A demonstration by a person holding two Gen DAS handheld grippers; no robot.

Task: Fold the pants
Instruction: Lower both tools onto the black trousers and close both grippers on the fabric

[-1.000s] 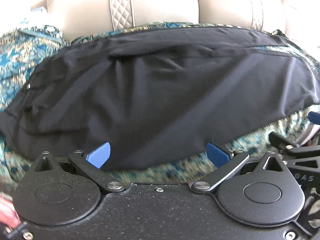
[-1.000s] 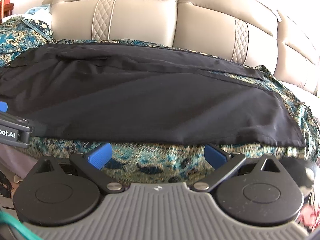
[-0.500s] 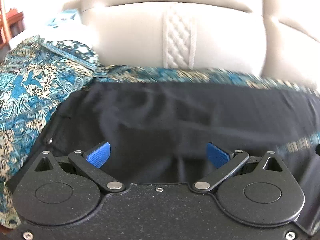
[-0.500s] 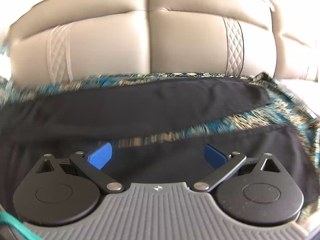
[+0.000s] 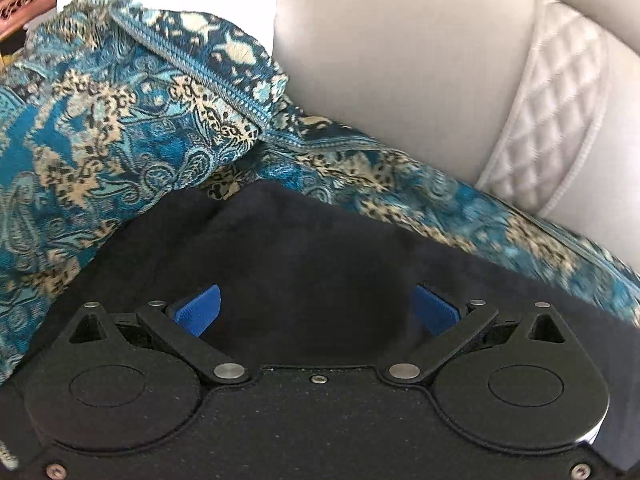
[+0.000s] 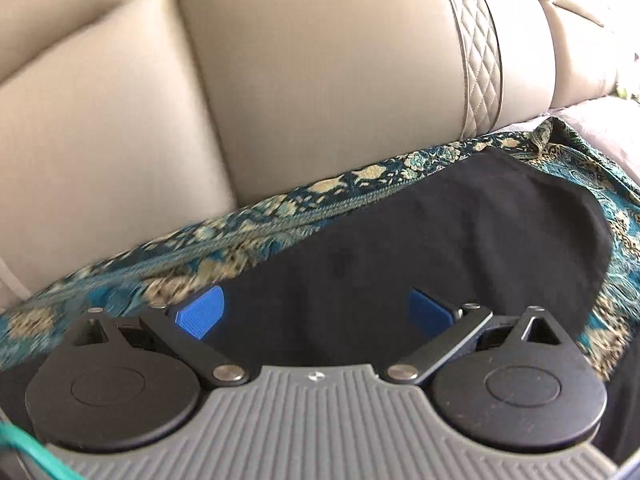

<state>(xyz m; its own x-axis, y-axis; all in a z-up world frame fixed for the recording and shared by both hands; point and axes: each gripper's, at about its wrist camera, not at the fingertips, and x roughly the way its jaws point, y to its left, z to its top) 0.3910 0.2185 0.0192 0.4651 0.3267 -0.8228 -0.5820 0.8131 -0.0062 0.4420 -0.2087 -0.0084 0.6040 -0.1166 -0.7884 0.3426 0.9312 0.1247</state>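
A beige leather sofa point(image 5: 420, 80) with quilted diamond-stitched panels fills the background of both views, its seat draped in a blue-and-gold paisley throw point(image 5: 100, 128) edged with corded piping. In the left wrist view the throw bunches high at the upper left of the frame, beside a carved wooden piece at the corner, then runs as a narrowing band toward the right edge. The black pants point(image 5: 312, 248) lie on the throw at centre frame, their matte cloth coming to a soft peak just under the piping, with patterned fabric showing on both sides. The left tongs point(image 5: 316, 308) stand apart, blue ribbed pads low over the dark cloth; whether they touch it cannot be told. In the right wrist view the throw crosses diagonally from lower left to upper right, motion-blurred at left. The pants point(image 6: 460, 232) end in a rounded edge at right, a strip of throw beyond it. The right tongs point(image 6: 316, 312) likewise stand apart, the left pad at the pants' border, the right pad over black cloth.
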